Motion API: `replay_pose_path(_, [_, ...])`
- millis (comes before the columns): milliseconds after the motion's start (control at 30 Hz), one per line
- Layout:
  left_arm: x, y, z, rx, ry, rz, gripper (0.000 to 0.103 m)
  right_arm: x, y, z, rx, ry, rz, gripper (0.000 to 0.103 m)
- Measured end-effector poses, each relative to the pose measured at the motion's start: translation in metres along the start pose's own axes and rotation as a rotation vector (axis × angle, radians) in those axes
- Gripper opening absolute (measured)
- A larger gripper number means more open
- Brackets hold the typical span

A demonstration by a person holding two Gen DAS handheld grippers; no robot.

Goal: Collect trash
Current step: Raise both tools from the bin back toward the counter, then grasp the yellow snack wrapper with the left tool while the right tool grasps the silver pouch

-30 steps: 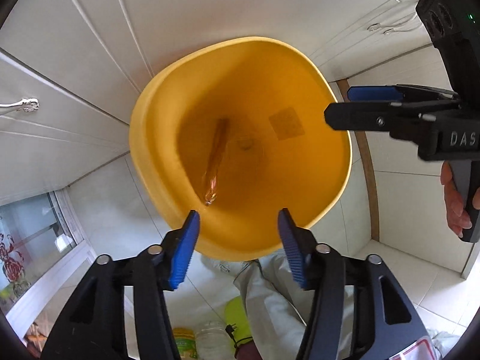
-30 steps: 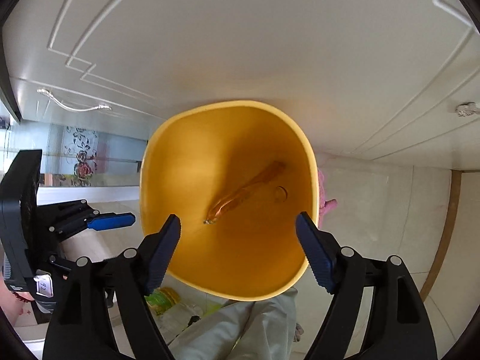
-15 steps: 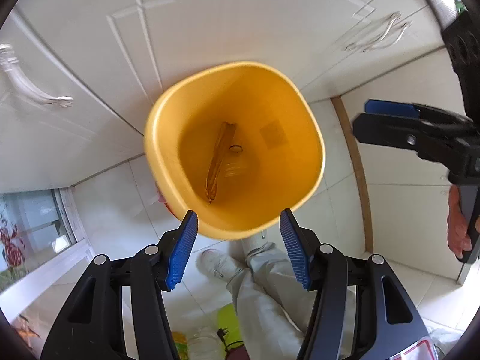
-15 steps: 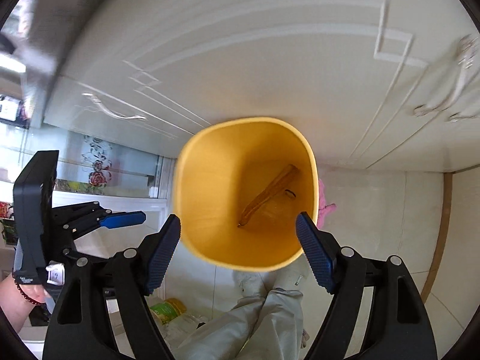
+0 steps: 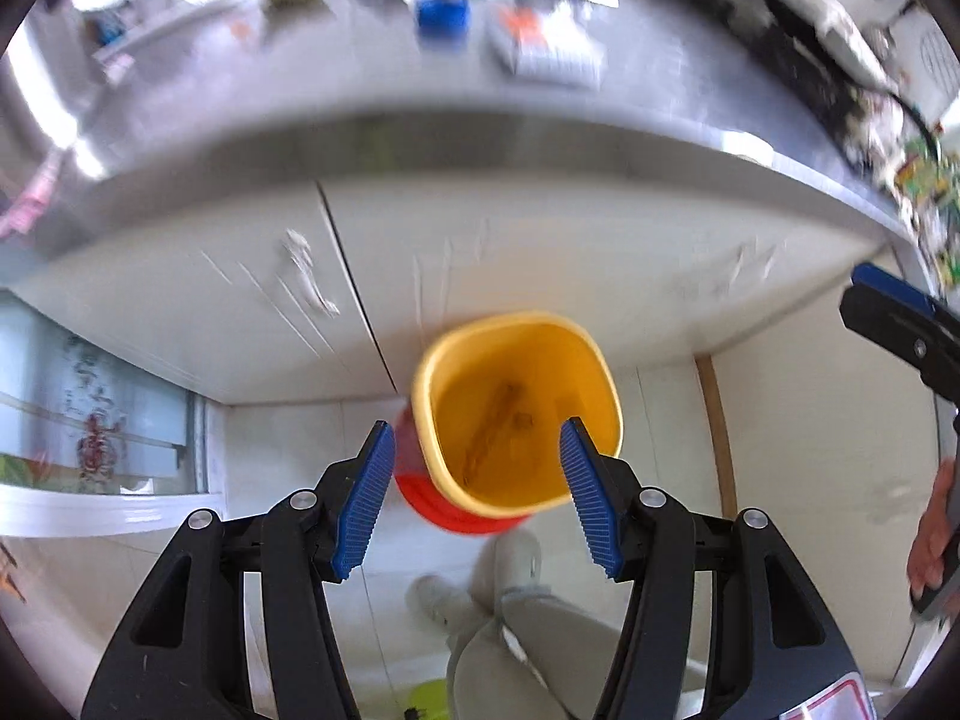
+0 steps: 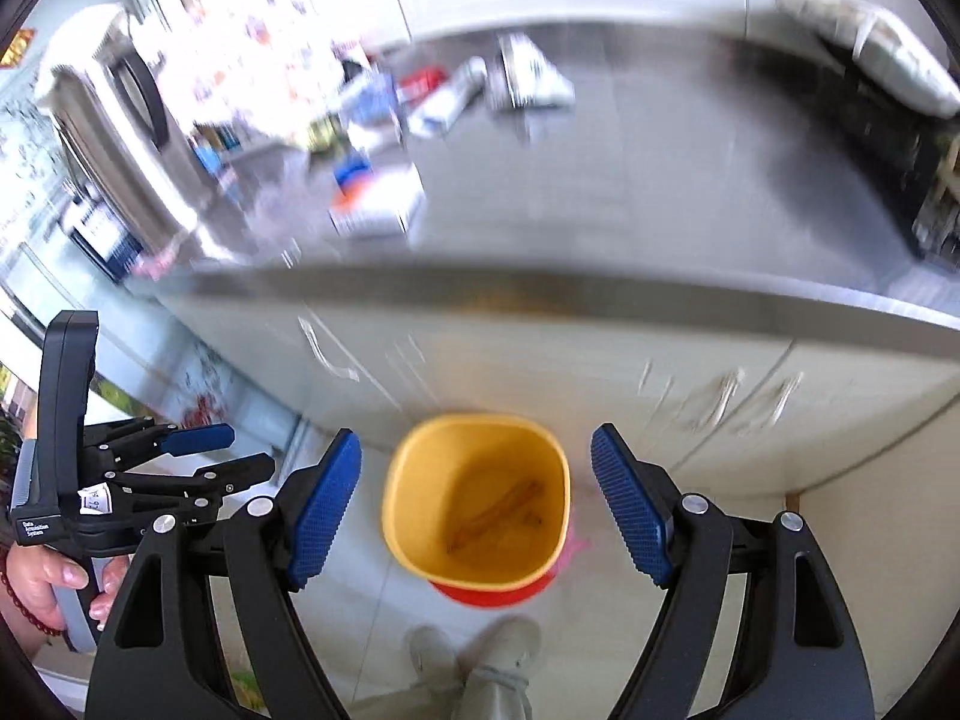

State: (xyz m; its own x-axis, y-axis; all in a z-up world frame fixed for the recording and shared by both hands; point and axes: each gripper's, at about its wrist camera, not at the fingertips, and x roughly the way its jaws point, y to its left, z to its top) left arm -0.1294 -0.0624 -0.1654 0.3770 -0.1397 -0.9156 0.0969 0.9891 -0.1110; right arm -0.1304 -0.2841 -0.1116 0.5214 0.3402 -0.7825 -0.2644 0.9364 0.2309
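**Both hands free above the bin, trash up on the desk**

Grey and shiny, the desk (image 6: pixel 600 228) runs across the top of both views, above white cupboard doors (image 5: pixel 540 252). Blurry trash (image 6: pixel 375 207) lies on it — boxes, wrappers and papers, too smeared to name one by one. It sits up and away from both tools, more to the left side of the right wrist view.

Down on the floor stands a yellow bin (image 6: pixel 480 504), close to the cupboards. One long brown piece (image 6: pixel 495 513) lies slanted at its bottom.

The left hand-held gripper (image 5: pixel 474 489) has its blue pads spread apart, with nothing between them. The right hand-held gripper (image 6: pixel 477 507) is spread wider — also holding nothing. Both point down toward the bin.

My guess is the next move goes up and forward to the desk. The left tool looks a bit nearer that pile. I cannot tell the long side of any one piece yet.
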Motion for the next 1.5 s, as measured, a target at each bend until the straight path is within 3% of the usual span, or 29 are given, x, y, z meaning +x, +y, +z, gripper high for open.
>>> replay_pose_path(300, [-0.048, 0.009, 0.034, -0.041, -0.138, 0.044, 0.062, -0.046, 0.006, 0.036, -0.055, -0.138, 0.0, 0.079])
replay_pose_path(600, [-0.058, 0.026, 0.058, -0.06, -0.156, 0.033, 0.063, -0.042, 0.005, 0.058, -0.039, -0.154, -0.013, 0.079])
replay_pose_path(633, [-0.057, 0.03, 0.064, -0.06, -0.158, 0.034, 0.064, -0.039, 0.005, 0.064, -0.036, -0.161, -0.02, 0.08])
replay_pose_path(700, [-0.055, 0.041, 0.08, -0.071, -0.173, 0.041, 0.081, -0.031, 0.006, 0.075, -0.026, -0.172, -0.035, 0.084])
replay_pose_path(767, [-0.053, 0.053, 0.098, -0.085, -0.188, 0.046, 0.09, -0.019, 0.006, 0.094, -0.006, -0.197, -0.062, 0.093])
replay_pose_path(900, [-0.045, 0.074, 0.138, -0.085, -0.191, 0.048, 0.098, 0.002, 0.005, 0.128, 0.047, -0.215, -0.102, 0.099])
replay_pose_path(1233, [0.012, 0.119, 0.249, -0.096, -0.178, 0.09, 0.096, 0.092, -0.005, 0.225, 0.122, -0.211, -0.172, 0.099])
replay_pose_path(1367, [0.037, 0.12, 0.273, -0.058, -0.155, 0.093, 0.088, 0.121, -0.012, 0.247, 0.136, -0.19, -0.198, 0.099])
replay_pose_path(1500, [0.052, 0.12, 0.283, -0.036, -0.143, 0.089, 0.088, 0.144, -0.019, 0.261, 0.143, -0.163, -0.213, 0.099])
